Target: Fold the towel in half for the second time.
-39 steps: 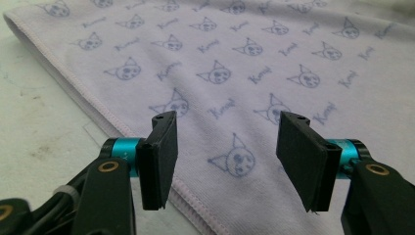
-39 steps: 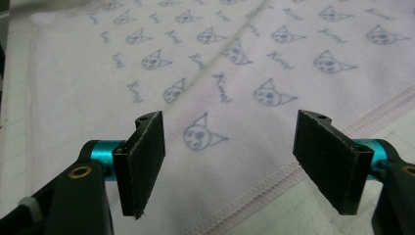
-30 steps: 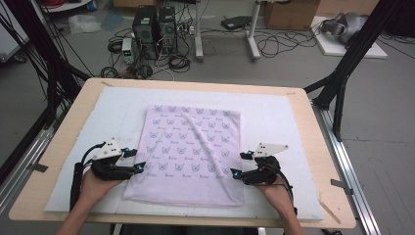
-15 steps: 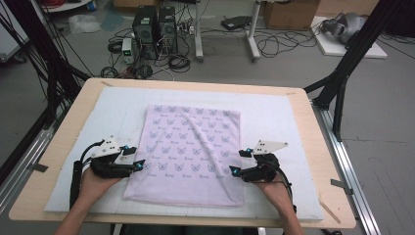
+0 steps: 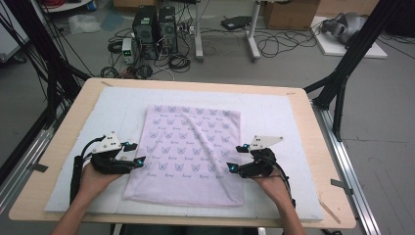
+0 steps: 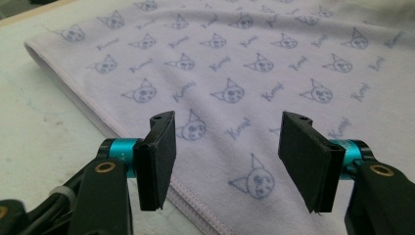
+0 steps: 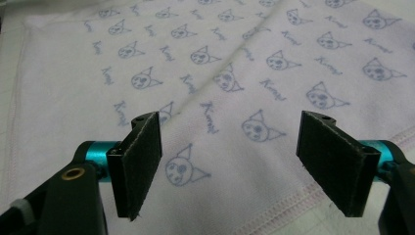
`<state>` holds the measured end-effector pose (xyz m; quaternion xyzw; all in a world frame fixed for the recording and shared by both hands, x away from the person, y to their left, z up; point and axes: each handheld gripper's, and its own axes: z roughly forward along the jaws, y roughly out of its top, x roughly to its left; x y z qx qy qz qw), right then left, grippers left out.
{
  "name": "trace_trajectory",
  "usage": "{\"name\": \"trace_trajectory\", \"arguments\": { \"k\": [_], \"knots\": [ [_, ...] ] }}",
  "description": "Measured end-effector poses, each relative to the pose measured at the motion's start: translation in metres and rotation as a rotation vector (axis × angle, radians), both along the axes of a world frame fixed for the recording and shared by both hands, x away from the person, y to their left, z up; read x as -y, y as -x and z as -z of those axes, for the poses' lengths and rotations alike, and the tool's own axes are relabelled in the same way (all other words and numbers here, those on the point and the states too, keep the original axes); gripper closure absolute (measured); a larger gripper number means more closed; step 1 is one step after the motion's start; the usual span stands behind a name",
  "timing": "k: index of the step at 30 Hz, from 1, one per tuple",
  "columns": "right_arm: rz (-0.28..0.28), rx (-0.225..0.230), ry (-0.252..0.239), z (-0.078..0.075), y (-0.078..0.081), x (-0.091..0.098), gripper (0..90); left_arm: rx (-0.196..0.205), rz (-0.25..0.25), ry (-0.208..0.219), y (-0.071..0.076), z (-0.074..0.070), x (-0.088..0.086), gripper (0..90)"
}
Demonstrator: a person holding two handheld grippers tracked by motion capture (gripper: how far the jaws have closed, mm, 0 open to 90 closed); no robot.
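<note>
While a pink printed towel (image 5: 188,154) is spread flat in the centre of the frame on the white-covered desk (image 5: 293,122), the left hand-held gripper (image 5: 138,161) and right hand-held gripper (image 5: 234,168) are held wide open over its side hems, nothing grasped. Bare mat is seen around every edge.

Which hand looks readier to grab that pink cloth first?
Neither clearly. The left gripper and right gripper are both open, each at a side edge of the cloth; a two-handed pinch looks likeliest.
</note>
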<state>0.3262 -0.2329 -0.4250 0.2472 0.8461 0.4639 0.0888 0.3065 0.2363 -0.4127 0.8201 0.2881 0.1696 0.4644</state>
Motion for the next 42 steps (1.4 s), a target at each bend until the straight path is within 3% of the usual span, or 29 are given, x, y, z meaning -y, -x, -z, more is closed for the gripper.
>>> {"name": "trace_trajectory", "arguments": {
  "k": [7, 12, 14, 16, 20, 24, 27, 31, 34, 39, 42],
  "knots": [
    [0.008, -0.022, -0.027, -0.006, -0.014, 0.009, 24.5, -0.004, 0.016, 0.014, -0.014, -0.010, 0.002, 39.6],
    [0.024, -0.029, -0.022, -0.009, -0.028, 0.014, 24.6, -0.021, 0.019, 0.020, -0.024, -0.015, -0.001, 39.8],
    [0.027, -0.034, -0.018, -0.012, -0.035, 0.015, 24.8, -0.029, 0.013, 0.049, -0.029, -0.017, -0.004, 40.2],
    [0.029, -0.033, -0.006, -0.016, -0.042, 0.015, 24.9, -0.050, 0.009, 0.039, -0.035, -0.019, -0.007, 40.9],
    [0.026, -0.027, 0.019, -0.028, -0.056, 0.013, 26.7, -0.055, 0.006, 0.053, -0.049, -0.029, -0.011, 43.3],
    [0.016, -0.014, 0.048, -0.042, -0.071, 0.010, 27.2, -0.061, 0.007, 0.025, -0.064, -0.041, -0.014, 45.2],
    [0.013, 0.006, 0.064, -0.056, -0.083, 0.007, 27.3, -0.043, 0.008, 0.004, -0.077, -0.056, -0.016, 45.8],
    [0.032, 0.031, 0.066, -0.071, -0.100, 0.004, 27.8, -0.024, -0.002, 0.015, -0.095, -0.069, -0.017, 46.5],
    [0.056, 0.022, 0.081, -0.070, -0.110, 0.003, 28.0, -0.026, -0.014, 0.019, -0.107, -0.065, -0.018, 47.7],
    [0.090, -0.004, 0.124, -0.051, -0.123, 0.003, 29.6, -0.055, -0.046, -0.003, -0.122, -0.046, -0.018, 50.3],
    [0.113, -0.019, 0.125, -0.038, -0.129, 0.004, 29.7, -0.073, -0.068, 0.001, -0.132, -0.035, -0.016, 50.7]
  ]
}}
